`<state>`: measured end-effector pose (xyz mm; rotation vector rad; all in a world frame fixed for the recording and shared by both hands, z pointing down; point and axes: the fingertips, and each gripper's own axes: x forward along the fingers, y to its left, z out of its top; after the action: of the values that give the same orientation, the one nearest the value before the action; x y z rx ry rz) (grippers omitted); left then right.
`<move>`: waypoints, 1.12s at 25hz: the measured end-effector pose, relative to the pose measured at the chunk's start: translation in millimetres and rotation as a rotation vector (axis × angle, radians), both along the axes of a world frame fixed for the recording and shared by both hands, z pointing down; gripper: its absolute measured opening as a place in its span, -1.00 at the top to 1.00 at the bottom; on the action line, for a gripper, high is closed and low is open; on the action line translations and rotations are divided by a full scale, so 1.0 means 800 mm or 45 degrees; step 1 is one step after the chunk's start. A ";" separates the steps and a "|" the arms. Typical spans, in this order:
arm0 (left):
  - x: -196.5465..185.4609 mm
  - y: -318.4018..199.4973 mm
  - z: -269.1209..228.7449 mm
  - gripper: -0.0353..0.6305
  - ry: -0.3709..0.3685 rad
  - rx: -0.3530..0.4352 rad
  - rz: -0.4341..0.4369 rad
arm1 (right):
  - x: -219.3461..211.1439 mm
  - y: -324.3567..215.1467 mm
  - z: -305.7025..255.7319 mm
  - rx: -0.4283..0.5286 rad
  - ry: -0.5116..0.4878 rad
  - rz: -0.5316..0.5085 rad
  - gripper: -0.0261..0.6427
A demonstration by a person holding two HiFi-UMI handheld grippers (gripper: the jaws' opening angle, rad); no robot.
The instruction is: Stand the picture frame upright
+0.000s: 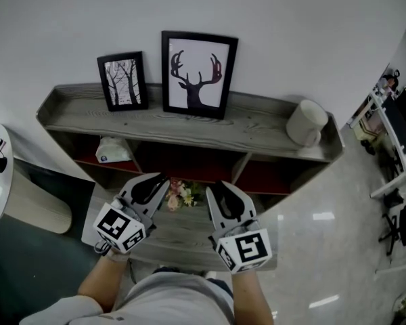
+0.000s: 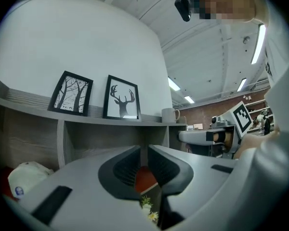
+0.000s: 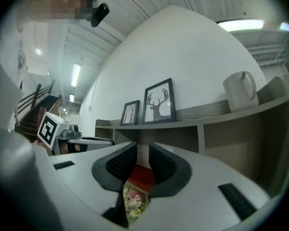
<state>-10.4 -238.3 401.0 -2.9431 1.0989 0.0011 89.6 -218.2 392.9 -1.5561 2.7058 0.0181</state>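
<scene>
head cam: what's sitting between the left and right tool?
A small bunch of flowers on the lower shelf shows between the left tool and the right tool in the head view; neither tool holds it.

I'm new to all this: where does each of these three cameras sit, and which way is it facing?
Head view: on the person's head, looking steeply down at the shelf and deer picture; forearms, left gripper and right gripper show.
Left gripper view: on the left gripper, looking along its jaws toward the shelf; right gripper at right.
Right gripper view: on the right gripper, likewise; left gripper at left.
All three share the deer picture and mug.
</scene>
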 end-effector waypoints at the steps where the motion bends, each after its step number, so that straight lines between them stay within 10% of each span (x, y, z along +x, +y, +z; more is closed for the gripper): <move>1: 0.002 0.003 0.005 0.72 0.008 -0.009 0.009 | 0.000 0.004 0.008 -0.011 -0.008 0.008 0.67; 28: 0.024 0.025 0.047 0.72 0.051 -0.143 0.089 | 0.020 0.025 0.050 -0.071 0.010 0.115 0.72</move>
<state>8.8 -218.6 438.4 -3.0929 1.0337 -0.0022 105.4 -198.0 433.3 -1.6959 2.6619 -0.0502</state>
